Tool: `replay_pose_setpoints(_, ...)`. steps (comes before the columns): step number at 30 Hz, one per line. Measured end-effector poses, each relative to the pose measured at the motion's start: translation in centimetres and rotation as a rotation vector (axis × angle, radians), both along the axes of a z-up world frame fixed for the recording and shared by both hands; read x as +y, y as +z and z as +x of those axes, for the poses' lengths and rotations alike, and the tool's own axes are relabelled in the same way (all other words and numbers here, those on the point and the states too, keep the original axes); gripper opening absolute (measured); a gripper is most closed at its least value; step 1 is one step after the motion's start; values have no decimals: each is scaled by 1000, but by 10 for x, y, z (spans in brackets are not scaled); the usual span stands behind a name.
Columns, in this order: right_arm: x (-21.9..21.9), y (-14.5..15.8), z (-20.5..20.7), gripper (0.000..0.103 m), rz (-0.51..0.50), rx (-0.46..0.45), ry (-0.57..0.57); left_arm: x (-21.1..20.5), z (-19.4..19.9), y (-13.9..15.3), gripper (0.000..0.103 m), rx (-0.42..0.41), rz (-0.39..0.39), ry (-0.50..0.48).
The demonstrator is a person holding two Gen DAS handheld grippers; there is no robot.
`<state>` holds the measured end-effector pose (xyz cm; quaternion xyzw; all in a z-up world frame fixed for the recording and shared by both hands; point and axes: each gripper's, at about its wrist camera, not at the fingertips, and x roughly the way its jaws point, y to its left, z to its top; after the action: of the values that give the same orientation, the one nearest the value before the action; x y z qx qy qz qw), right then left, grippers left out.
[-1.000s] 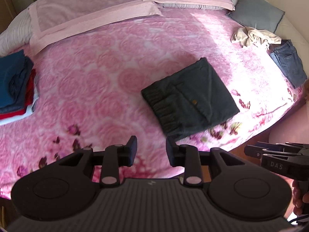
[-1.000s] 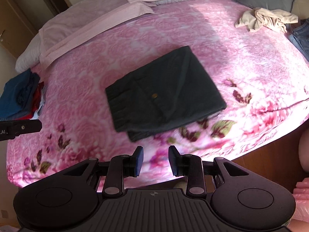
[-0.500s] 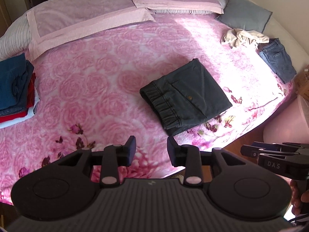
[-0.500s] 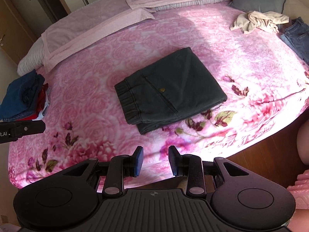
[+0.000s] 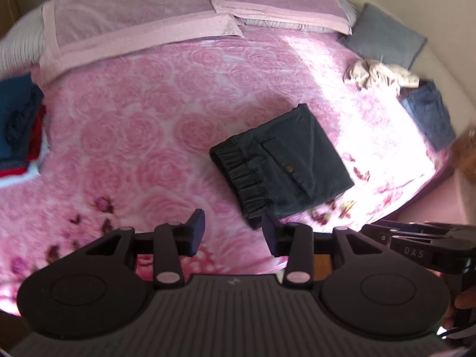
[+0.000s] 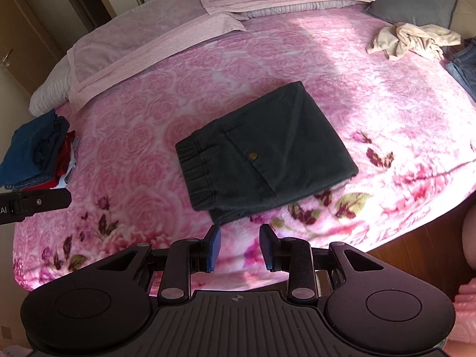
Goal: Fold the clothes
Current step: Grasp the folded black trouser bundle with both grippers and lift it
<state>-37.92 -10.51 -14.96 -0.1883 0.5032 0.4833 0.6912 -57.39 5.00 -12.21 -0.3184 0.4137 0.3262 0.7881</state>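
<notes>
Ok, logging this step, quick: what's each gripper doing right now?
Left gripper: jaws opening, nothing between them.
Right gripper: open, empty, above the bed edge near the folded trousers.

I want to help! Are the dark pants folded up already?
Folded. The dark pants lie in a neat flat rectangle on the bed.

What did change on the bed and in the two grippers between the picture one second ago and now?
The left gripper jaws are opening, wider than a second ago, with nothing between them. The right gripper stays part open and empty. The folded dark trousers, the folded pile, the beige garment and the jeans lie as before.
</notes>
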Motion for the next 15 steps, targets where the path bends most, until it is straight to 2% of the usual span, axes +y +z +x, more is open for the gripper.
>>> replay_pose_setpoints(7,34,-13,68,33,-23,24,75,36,6,-39,39,-90,-150,219)
replay_pose_setpoints(11,51,-22,113,33,-34,34,123,45,14,-64,44,-145,-215,343)
replay_pose_setpoints(14,60,-39,147,33,-40,74,146,47,19,-95,51,-196,-277,424)
replay_pose_setpoints(15,63,-48,158,45,-46,102,142,47,19,-107,55,-215,-299,447)
